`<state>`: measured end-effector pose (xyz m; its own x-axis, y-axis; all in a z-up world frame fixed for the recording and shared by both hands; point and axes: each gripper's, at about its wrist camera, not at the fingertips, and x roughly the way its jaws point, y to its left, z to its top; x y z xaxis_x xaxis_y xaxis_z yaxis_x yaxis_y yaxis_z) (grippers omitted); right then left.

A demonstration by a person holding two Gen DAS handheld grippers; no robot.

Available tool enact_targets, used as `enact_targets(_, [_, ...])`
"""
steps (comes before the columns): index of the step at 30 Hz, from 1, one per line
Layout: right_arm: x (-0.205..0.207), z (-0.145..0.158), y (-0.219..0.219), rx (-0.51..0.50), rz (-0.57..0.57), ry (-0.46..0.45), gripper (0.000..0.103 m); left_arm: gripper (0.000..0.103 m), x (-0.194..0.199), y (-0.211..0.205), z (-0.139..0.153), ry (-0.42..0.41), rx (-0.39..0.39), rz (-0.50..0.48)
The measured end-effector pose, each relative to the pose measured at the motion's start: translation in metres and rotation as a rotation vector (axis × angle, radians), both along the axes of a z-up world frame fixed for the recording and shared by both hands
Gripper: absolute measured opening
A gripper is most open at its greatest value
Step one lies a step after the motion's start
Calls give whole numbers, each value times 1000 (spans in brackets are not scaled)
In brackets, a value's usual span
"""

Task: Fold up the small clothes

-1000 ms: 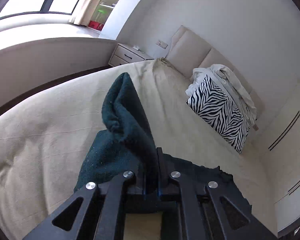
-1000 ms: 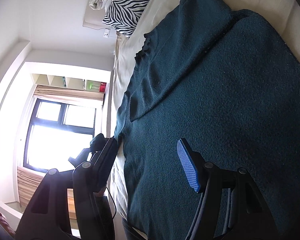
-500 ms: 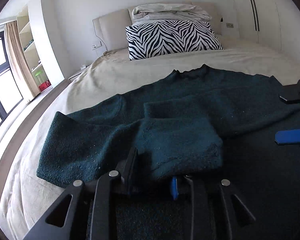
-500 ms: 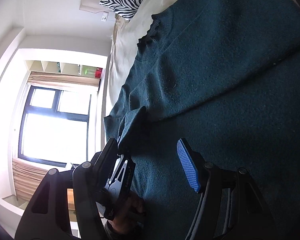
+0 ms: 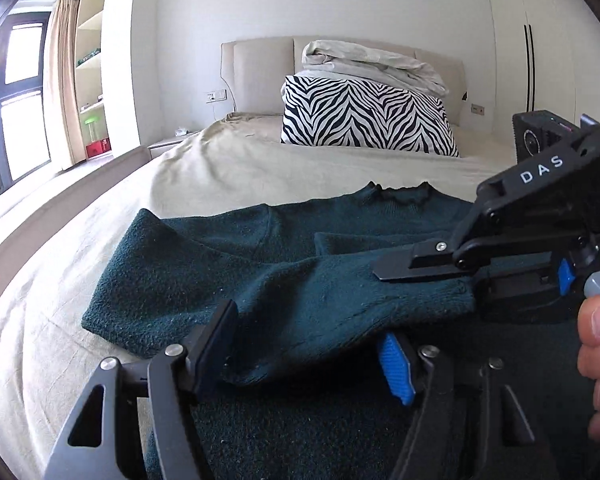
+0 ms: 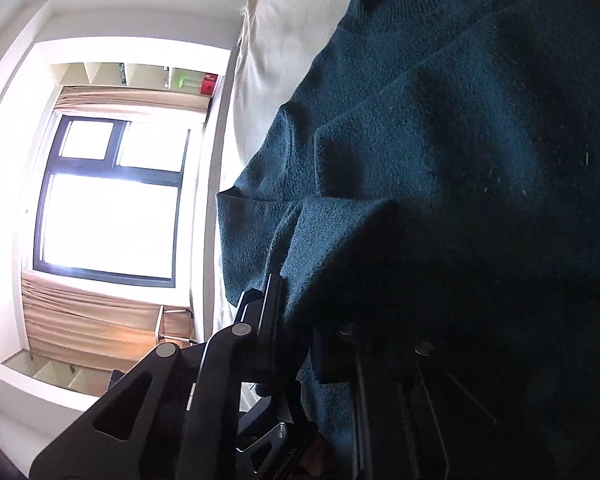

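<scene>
Progress is partial: the dark teal knitted sweater (image 5: 300,280) is lying on the beige bed (image 5: 240,172), one sleeve folded across. Your left gripper (image 5: 312,344) is gaping, jaws just opening, holding nothing; your right gripper (image 6: 296,344) is pinching the sweater's cloth. Further folds remain.

- A dark teal knitted sweater (image 5: 228,280) lies flat on the beige bed (image 5: 80,280), frilled neckline toward the headboard.
- One sleeve (image 5: 340,308) is folded across its body.
</scene>
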<state>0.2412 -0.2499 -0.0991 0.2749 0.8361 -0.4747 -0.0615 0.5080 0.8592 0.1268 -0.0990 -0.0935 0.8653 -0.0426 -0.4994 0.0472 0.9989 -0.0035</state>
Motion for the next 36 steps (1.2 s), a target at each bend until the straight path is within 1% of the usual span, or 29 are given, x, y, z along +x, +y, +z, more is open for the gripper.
enact_targets(1, [-1,11,-3,-22,-3,-32,7,83,-4,7,2,-18,-43,-3])
enact_targets(3, [-5,38,-11,-81,1,-110,7,83,-9,20,6,-42,-133,-12])
enact_targets(4, [-7,50,-17,-109,4,-143,7,84,-10,25,6,-45,-165,-6])
enact_targets(6, [-6,64,-33,-166,-10,-178,7,84,-8,34,3,-28,-214,9])
enact_targets(7, [-3,67,-44,-196,-27,-179,7,84,-6,38,2,-19,-233,19])
enact_targets(10, [9,60,-79,-278,-91,-149,7,84,-5,47,-1,-12,-277,37])
enact_targets(13, [19,38,-118,-369,-150,-90,7,83,-5,49,-2,-13,-288,43])
enact_targets(14, [21,32,-130,-383,-170,-74,7,83,-5,49,-3,-12,-288,42])
enact_targets(16, [18,18,-151,-377,-205,-57,7,83,-4,49,-3,-12,-290,42])
enact_targets(19, [16,10,-169,-411,-234,-63,7,80,-4,51,-6,-8,-303,48])
enact_targets(23, [19,10,-182,-426,-250,-73,7,78,-1,56,-11,12,-330,57])
enact_targets(26, [20,7,-177,-476,-227,-79,7,77,1,59,-13,19,-345,64])
enact_targets(28, [24,2,-175,-503,-208,-71,9,77,1,61,-13,19,-355,67])
enact_targets(31, [25,-5,-165,-482,-220,-63,10,76,-1,65,-13,24,-381,71])
enact_targets(34, [23,-9,-168,-431,-236,-61,10,70,2,75,-7,50,-449,60])
enact_targets(36, [24,-8,-167,-436,-228,-85,10,69,4,82,2,57,-477,58])
